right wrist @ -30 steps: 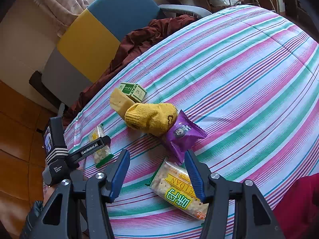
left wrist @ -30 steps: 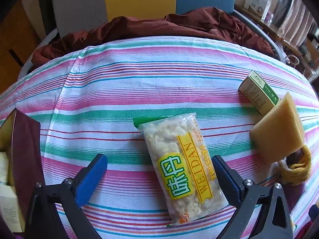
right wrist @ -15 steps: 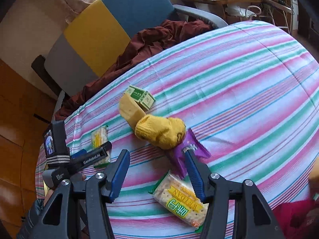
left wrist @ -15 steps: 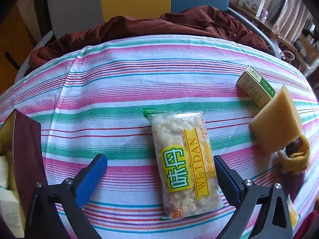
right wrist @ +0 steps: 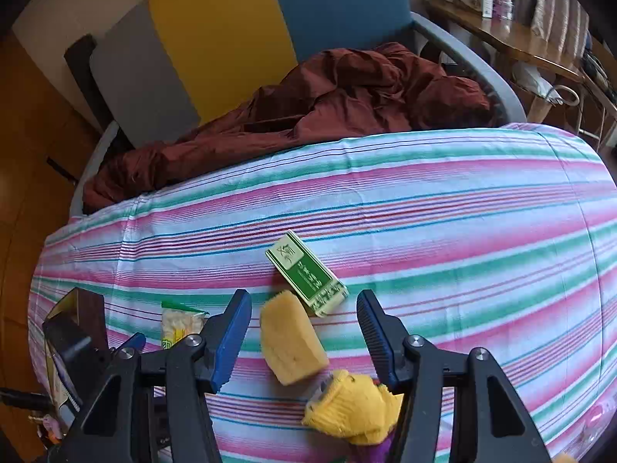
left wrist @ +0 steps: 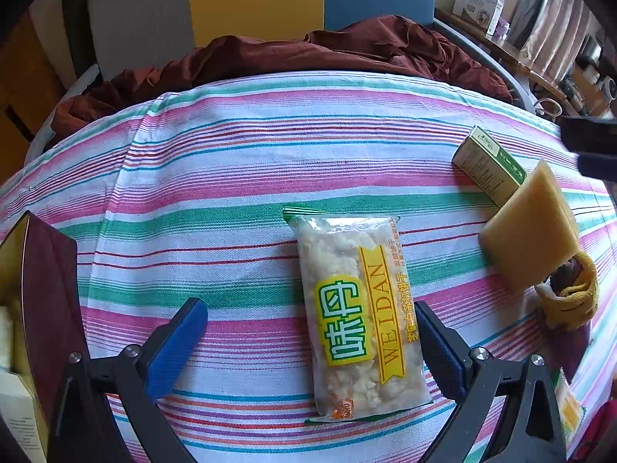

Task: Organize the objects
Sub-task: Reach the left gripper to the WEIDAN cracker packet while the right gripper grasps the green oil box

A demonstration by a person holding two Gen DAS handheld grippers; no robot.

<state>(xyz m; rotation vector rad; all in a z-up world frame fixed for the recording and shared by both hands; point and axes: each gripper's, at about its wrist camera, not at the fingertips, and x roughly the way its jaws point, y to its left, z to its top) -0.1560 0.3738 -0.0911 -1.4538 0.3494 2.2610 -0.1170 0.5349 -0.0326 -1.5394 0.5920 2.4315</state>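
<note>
A clear snack packet with a yellow and green label (left wrist: 356,316) lies on the striped cloth between the blue pads of my open, empty left gripper (left wrist: 308,337); part of it shows in the right wrist view (right wrist: 177,326). My right gripper (right wrist: 304,328) is open and empty, above a yellow sponge (right wrist: 291,341) and a green box (right wrist: 306,272). A yellow sock (right wrist: 353,411) lies just below the sponge. The sponge (left wrist: 534,227), box (left wrist: 488,164) and sock (left wrist: 574,299) also show at the right of the left wrist view.
A dark red box (left wrist: 46,289) with packets inside stands at the table's left edge. A dark red cloth (right wrist: 316,112) lies on the chair behind the table. A second snack packet (left wrist: 567,411) peeks out at the lower right.
My right gripper has swung up and over the sponge and green box; the purple packet and biscuit packet have left its view. My left gripper has shifted slightly, keeping the snack packet between its pads.
</note>
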